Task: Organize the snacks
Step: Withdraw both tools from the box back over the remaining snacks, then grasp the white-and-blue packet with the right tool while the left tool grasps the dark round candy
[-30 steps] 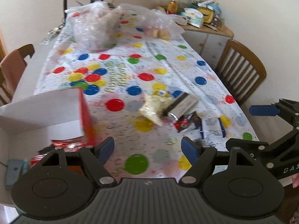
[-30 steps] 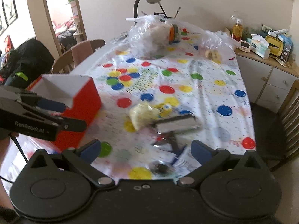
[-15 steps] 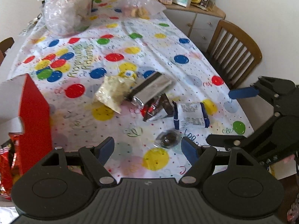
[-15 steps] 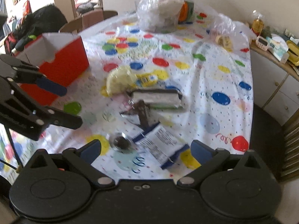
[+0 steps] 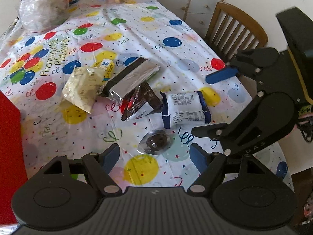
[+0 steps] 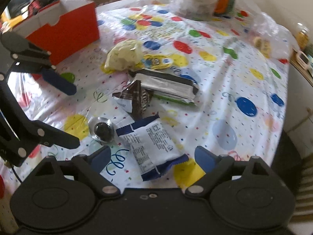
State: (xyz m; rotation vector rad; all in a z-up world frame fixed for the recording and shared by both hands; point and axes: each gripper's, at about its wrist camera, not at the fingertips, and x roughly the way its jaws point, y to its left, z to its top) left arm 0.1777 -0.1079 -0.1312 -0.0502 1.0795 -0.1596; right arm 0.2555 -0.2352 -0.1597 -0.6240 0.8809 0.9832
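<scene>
We are reading "DAS" on the right claw (image 5: 213, 101) frame; the packet print is staying illegible. Both claws are gaping wide and empty, the left claw (image 5: 154, 154) hovering over the round clear-wrapped chocolate (image 5: 155, 142), the right over the white-and-blue snack packet (image 6: 151, 146) lying on the balloon-print bench (image 5: 176, 29).

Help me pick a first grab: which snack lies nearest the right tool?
The white packet with blue ends: it lies partly between the open right tool tips, while the others sit farther up the table.

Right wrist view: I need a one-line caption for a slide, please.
Open right gripper over a white-and-blue snack packet, other snacks and a red box beyond on the balloon tablecloth.
</scene>
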